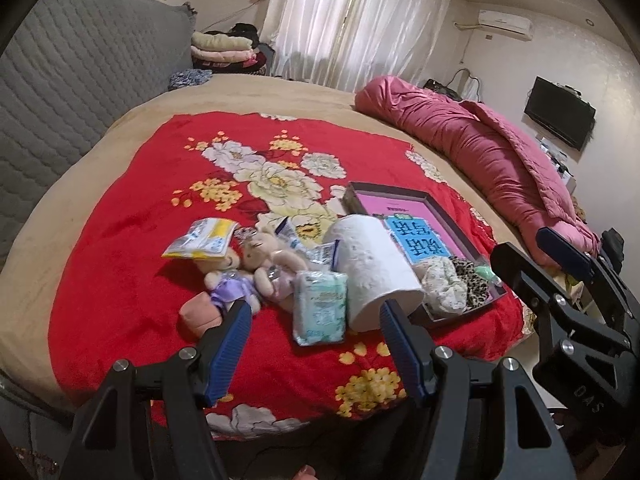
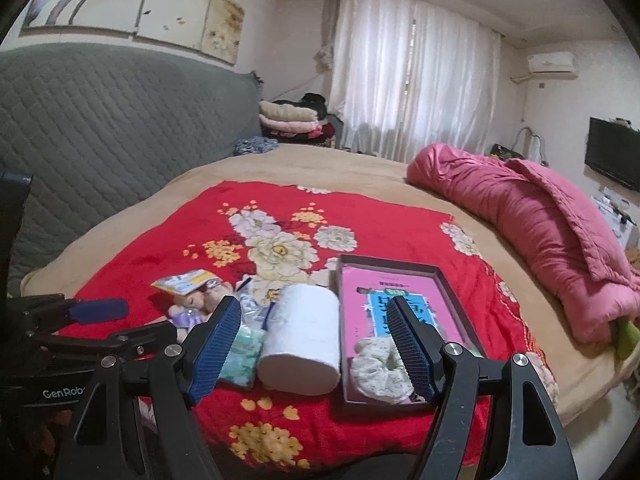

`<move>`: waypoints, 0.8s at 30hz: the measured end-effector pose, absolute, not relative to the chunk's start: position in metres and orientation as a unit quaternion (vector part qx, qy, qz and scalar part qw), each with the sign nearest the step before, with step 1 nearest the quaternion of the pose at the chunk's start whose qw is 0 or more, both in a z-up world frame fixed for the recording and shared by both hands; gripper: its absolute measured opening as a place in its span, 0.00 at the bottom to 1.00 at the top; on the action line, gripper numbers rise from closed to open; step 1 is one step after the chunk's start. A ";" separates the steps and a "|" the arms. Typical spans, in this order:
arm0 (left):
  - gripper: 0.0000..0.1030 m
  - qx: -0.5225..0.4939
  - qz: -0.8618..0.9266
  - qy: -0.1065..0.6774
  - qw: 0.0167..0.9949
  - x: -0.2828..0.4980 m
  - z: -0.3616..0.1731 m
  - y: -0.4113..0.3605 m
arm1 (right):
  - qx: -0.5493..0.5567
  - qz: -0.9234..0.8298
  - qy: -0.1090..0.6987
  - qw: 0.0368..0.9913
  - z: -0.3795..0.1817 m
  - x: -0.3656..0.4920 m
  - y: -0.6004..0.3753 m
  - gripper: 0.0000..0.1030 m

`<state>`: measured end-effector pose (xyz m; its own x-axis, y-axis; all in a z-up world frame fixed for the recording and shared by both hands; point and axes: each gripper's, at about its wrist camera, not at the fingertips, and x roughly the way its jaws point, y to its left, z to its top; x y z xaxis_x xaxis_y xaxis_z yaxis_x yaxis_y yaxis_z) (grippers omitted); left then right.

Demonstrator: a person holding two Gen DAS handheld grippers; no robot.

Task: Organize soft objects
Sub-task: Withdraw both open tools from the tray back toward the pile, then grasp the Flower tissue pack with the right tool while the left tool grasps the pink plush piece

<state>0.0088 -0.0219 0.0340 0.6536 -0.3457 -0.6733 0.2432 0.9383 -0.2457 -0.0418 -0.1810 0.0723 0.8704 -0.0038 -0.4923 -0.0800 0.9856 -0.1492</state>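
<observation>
On a red flowered blanket (image 1: pixel 132 216) lie a white paper roll (image 1: pixel 372 268), a pale green tissue pack (image 1: pixel 319 307), two small plush dolls (image 1: pixel 248 268), a yellow-white packet (image 1: pixel 200 240) and a pink soft block (image 1: pixel 199 313). A shallow dark box (image 1: pixel 436 200) with a pink bottom holds a lace scrunchie (image 1: pixel 442 284) and a leopard scrunchie (image 1: pixel 472 280). My left gripper (image 1: pixel 314 324) is open and empty, above the blanket just before the tissue pack. My right gripper (image 2: pixel 314 320) is open and empty, over the roll (image 2: pixel 300 344) and the box's near end (image 2: pixel 348 396).
A rolled pink quilt (image 1: pixel 492 148) lies along the bed's right side. A grey quilted headboard (image 1: pixel 60 80) stands at the left. Folded blankets (image 1: pixel 224 48) are stacked beyond the bed, before white curtains. A TV (image 1: pixel 560 114) hangs on the right wall.
</observation>
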 end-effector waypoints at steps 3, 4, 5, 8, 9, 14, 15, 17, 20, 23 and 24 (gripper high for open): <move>0.64 -0.071 -0.155 0.390 0.905 0.008 0.030 -0.013 | -0.094 0.032 0.260 0.961 0.068 -0.039 -0.171 0.74; 0.64 -0.074 -0.152 0.393 0.904 0.009 0.028 -0.009 | -0.097 0.036 0.262 0.960 0.066 -0.039 -0.169 0.74; 0.64 -0.078 -0.149 0.396 0.903 0.009 0.026 -0.005 | -0.100 0.040 0.263 0.959 0.065 -0.038 -0.167 0.74; 0.64 -0.086 -0.134 0.406 0.900 0.011 0.020 0.005 | -0.111 0.049 0.269 0.955 0.058 -0.037 -0.159 0.74; 0.64 -0.091 -0.129 0.409 0.899 0.013 0.017 0.010 | -0.114 0.053 0.272 0.954 0.056 -0.036 -0.157 0.74; 0.64 -0.108 -0.114 0.428 0.890 0.021 0.004 0.027 | -0.126 0.073 0.292 0.945 0.041 -0.030 -0.146 0.74; 0.64 -0.110 -0.111 0.432 0.888 0.022 0.002 0.029 | -0.131 0.079 0.296 0.943 0.037 -0.028 -0.143 0.74; 0.64 -0.112 -0.108 0.440 0.884 0.025 -0.005 0.034 | -0.144 0.087 0.300 0.939 0.031 -0.027 -0.137 0.74; 0.64 -0.118 -0.101 0.451 0.879 0.030 -0.014 0.041 | -0.169 0.105 0.309 0.930 0.019 -0.025 -0.126 0.74; 0.64 -0.126 -0.094 0.463 0.872 0.036 -0.024 0.048 | -0.191 0.117 0.314 0.923 0.010 -0.024 -0.118 0.74; 0.64 -0.129 -0.091 0.466 0.870 0.038 -0.027 0.049 | -0.195 0.122 0.318 0.920 0.006 -0.022 -0.115 0.74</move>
<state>0.0382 0.0492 -0.0271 0.5483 -0.2781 -0.7887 0.0383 0.9504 -0.3086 -0.0223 -0.1150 0.0064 0.7687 0.0999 -0.6318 -0.3473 0.8946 -0.2812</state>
